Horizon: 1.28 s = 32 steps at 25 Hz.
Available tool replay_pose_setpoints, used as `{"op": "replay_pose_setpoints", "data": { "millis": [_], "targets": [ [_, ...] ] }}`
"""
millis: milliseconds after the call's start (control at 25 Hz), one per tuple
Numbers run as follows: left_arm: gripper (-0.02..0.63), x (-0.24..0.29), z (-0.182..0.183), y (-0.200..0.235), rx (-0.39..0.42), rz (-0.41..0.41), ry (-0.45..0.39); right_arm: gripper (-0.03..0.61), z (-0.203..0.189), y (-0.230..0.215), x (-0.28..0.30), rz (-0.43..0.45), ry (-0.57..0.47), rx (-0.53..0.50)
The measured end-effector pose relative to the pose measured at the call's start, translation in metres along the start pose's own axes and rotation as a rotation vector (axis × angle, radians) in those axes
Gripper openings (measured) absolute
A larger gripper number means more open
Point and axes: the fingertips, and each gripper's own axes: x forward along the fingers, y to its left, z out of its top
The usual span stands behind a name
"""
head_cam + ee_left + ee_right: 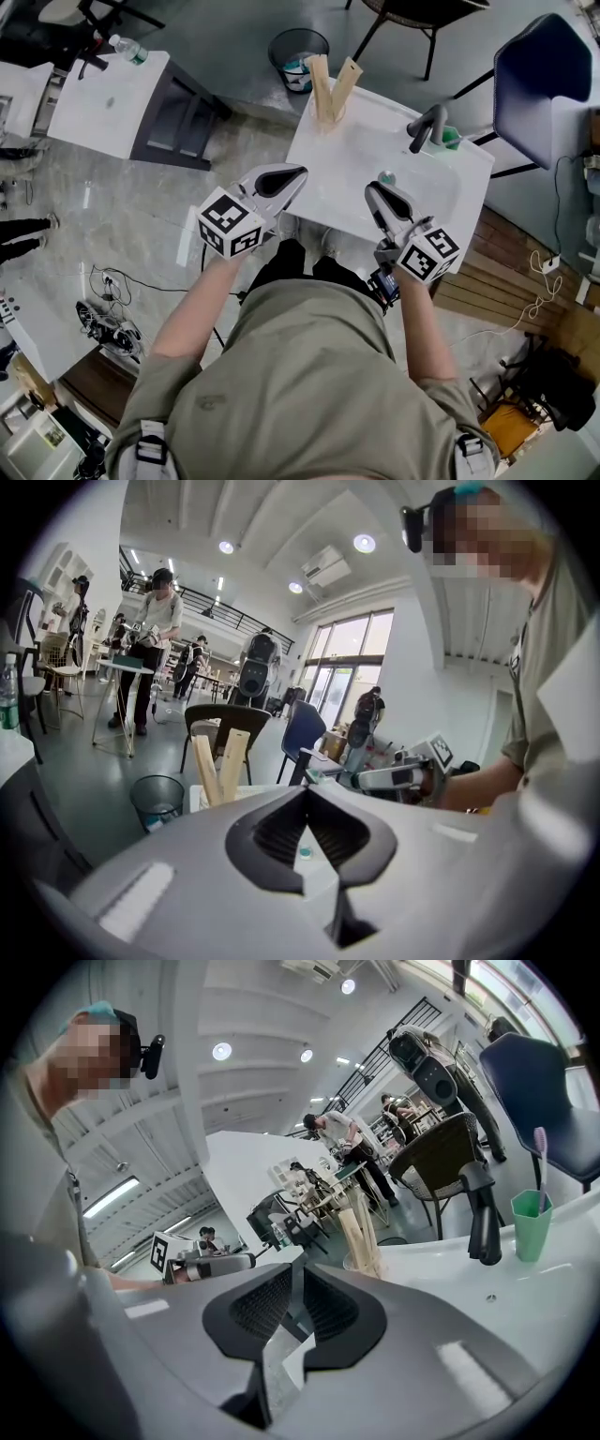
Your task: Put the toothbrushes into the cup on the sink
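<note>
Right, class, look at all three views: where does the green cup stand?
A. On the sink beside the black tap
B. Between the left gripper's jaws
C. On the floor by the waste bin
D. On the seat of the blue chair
A: the right gripper view shows the green cup standing on the white sink right beside the black tap, with a toothbrush upright in it.

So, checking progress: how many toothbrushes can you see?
1: a toothbrush stands in the green cup beside the faucet on the sink. Others may be hidden, as the head view barely shows the cup.
</note>
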Motion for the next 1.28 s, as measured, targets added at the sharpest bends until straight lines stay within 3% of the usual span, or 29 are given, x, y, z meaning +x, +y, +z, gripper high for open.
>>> {"op": "replay_pose_setpoints", "data": {
  "millis": [320, 1280],
  "targets": [
    [0.006, 0.001, -0.022, -0.014, -0.028, -0.012, 0.028, 0.015, -0.002, 0.008, -0.002, 0.026, 0.019, -0.011],
    [0.006, 0.007, -0.022, -0.024, -0.031, -0.007, 0.013, 0.011, -0.006, 0.011, -0.006, 0.054, 0.063, -0.034]
  ]
}}
